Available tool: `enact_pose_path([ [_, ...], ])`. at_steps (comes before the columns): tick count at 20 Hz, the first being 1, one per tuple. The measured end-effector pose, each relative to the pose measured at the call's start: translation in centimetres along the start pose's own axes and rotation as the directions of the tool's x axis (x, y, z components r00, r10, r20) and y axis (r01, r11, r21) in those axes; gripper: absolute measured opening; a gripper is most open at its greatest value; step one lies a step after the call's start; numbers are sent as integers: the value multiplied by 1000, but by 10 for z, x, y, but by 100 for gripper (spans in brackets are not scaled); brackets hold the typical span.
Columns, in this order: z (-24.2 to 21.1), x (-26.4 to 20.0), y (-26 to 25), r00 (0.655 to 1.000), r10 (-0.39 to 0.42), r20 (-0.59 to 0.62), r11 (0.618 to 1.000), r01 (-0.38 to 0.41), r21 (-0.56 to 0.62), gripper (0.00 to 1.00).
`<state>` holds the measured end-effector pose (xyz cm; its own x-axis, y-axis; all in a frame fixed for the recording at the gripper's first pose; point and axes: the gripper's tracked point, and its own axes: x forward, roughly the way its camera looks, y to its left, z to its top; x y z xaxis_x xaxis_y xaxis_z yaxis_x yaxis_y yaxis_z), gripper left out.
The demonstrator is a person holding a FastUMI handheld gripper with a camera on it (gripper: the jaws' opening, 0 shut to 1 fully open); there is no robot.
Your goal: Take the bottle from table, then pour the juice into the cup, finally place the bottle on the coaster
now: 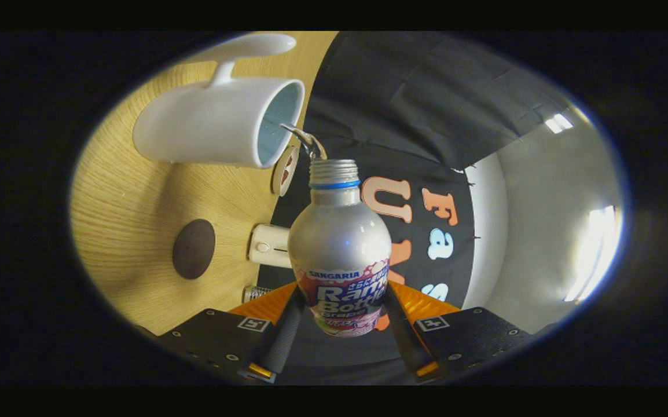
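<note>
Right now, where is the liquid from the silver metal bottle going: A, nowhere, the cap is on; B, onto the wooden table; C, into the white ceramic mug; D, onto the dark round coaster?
C: a thin stream arcs from the uncapped silver metal bottle, held in the gripper, into the white ceramic mug.

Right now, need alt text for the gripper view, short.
The tool is shut on a silver metal bottle with a blue neck ring, tipped so a thin stream of juice runs from its open mouth into a white ceramic mug. Beyond the fingers, a dark round coaster lies on the light wooden table.
</note>
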<state>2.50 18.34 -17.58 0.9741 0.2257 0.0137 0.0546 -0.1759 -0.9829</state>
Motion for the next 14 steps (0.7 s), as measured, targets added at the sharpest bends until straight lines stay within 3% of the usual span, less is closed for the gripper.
enact_pose_path([
  [14, -1, 6, -3, 1000, 13, 23, 999, -12, -39, 76],
])
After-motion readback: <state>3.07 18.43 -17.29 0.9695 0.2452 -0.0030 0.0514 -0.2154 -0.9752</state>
